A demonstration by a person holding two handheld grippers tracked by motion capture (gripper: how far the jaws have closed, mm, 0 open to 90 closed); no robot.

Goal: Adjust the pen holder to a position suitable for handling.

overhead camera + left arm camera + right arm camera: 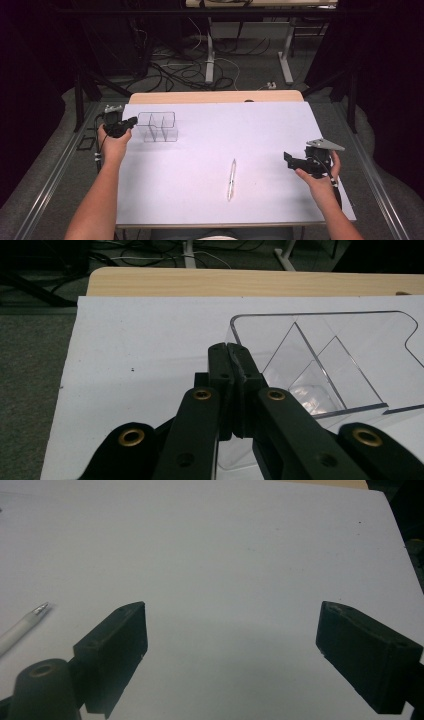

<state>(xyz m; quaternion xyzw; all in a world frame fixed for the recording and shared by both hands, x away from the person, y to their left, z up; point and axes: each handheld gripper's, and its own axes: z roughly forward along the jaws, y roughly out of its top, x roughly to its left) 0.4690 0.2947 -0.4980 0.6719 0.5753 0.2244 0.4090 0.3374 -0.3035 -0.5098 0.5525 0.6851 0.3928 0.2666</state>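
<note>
Pressed together, the left gripper's [231, 352] fingers pinch the near-left wall of the clear divided organizer [320, 355], which stands toward the table's far left on the white sheet [225, 135]. That left gripper [131, 121] is held by a hand whose forearm runs straight up from the bottom edge of the high view. Farther out, a white pen [231, 179] lies on the sheet near the front middle, well apart from the organizer. At the right edge, the right gripper [289, 158] points left, fingers [117, 645] spread wide over bare sheet, wrist bent inward.
</note>
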